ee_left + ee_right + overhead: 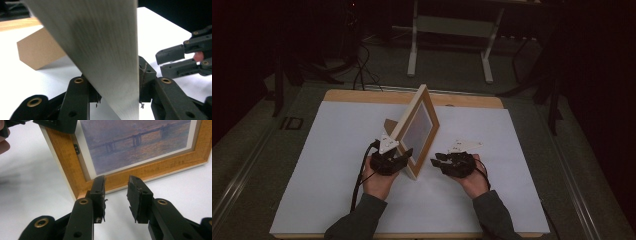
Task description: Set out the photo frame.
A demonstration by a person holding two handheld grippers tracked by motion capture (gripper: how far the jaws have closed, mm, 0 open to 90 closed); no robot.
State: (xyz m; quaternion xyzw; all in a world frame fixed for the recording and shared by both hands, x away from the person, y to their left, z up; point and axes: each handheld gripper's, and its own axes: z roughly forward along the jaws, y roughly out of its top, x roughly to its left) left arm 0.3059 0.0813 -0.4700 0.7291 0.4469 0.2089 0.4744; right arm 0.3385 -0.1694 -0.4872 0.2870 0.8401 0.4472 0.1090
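The left gripper (404, 156) has its fingers (146, 75) clamped on the near edge of a wooden picture frame (419, 131), one finger on each face, which keeps the frame upright on its lower edge. The frame stands near the middle of the white tabletop (332, 165), its picture facing the person's right, with a brown cardboard stand (37, 51) behind it. The right gripper (436, 161) rests just beside the frame's lower front corner, fingers (98, 191) apart and empty, pointing at the bottom rail, probably ready to steady or take the frame. A hand (379, 182) holds each gripper
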